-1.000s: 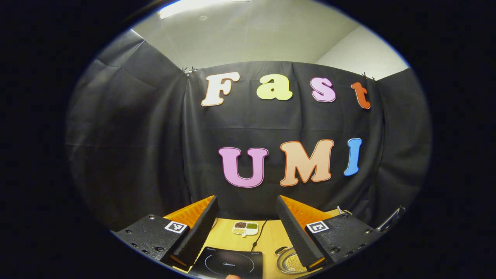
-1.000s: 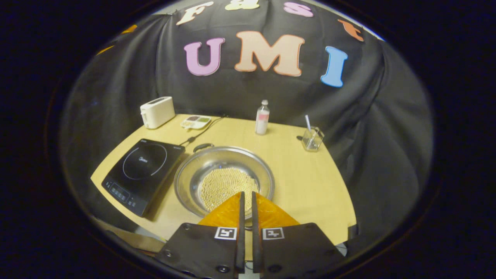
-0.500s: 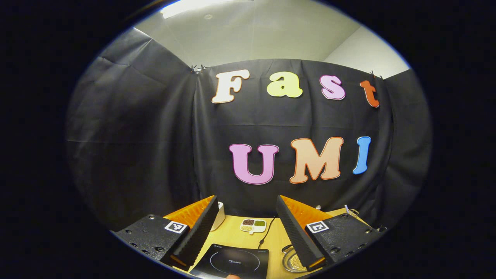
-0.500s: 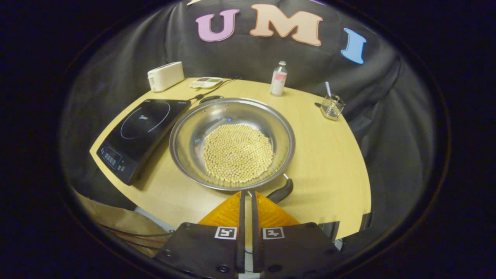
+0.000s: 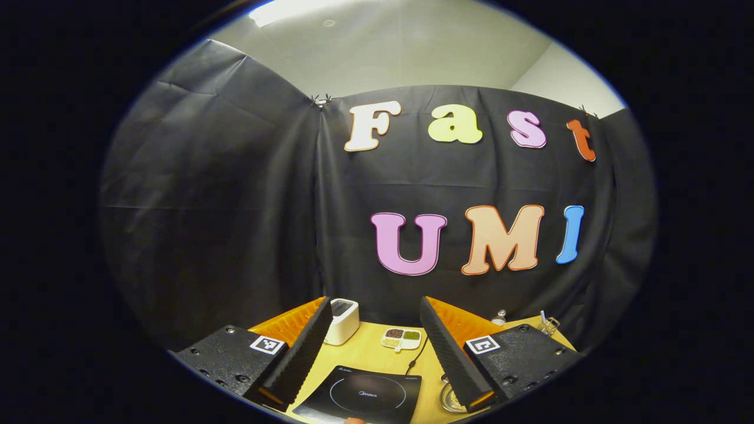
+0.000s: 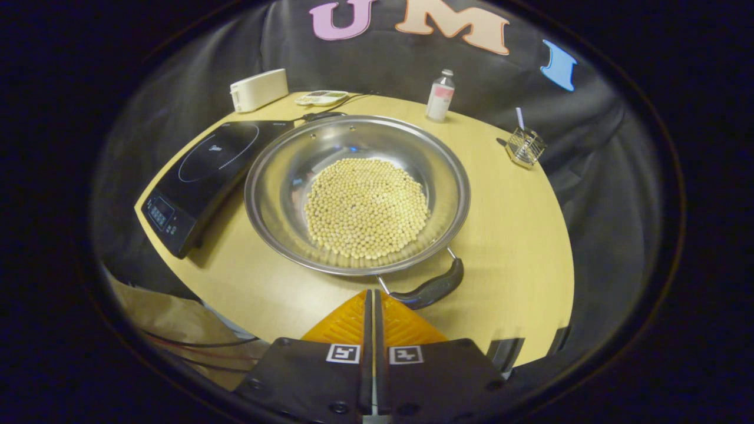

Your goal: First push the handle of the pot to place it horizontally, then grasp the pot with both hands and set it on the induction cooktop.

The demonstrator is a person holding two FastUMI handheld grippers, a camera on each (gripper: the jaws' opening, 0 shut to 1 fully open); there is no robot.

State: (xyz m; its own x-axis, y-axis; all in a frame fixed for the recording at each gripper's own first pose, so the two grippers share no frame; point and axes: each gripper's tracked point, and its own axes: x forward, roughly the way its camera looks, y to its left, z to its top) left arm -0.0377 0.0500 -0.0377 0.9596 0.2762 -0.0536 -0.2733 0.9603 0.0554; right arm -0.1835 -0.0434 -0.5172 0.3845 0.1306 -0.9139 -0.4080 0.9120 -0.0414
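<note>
**Pot of beans waits beside the cooktop, grippers not yet on it**

Left gripper view: the pot (image 5: 450, 399) peeks out low behind the right finger of the left gripper (image 5: 372, 330), whose jaws stand wide apart and empty. The induction cooktop (image 5: 365, 396) lies just beside the pot on the table (image 5: 371, 353).

Right gripper view: the pot (image 6: 356, 191), wide, shiny steel, filled with pale beans (image 6: 366, 207), looks heavy and slippery; its two loop handles seem the sound holds. The near handle (image 6: 429, 288) lies just ahead of the right gripper (image 6: 371, 294), whose jaws are pressed together, empty.
</note>
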